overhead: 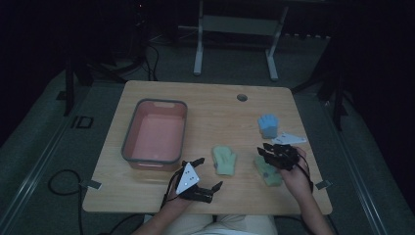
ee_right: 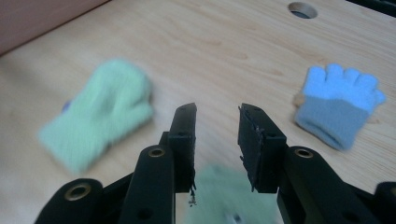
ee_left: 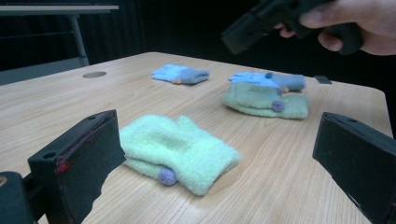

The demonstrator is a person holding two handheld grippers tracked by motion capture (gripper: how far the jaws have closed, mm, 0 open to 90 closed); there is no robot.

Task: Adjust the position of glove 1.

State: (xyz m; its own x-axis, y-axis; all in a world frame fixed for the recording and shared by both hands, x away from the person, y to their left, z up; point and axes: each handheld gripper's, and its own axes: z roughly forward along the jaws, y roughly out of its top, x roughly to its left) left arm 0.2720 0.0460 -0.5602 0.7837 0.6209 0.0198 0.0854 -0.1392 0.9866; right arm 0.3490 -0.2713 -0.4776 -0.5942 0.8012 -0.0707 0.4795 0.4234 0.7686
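Right gripper [ee_right: 215, 135], fingers spread and empty above a green glove [overhead: 267, 172]; next, presumably, pick another glove; left gripper [overhead: 201, 172] fingers spread.

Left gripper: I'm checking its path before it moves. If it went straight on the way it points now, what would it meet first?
Probably the near green mitten, lying on the table between the left gripper's open jaws. The stacked green and blue gloves lie farther off.

A dim lab: bare wooden table [overhead: 205, 105], floor cables [overhead: 61, 178], metal stands [overhead: 198, 54].
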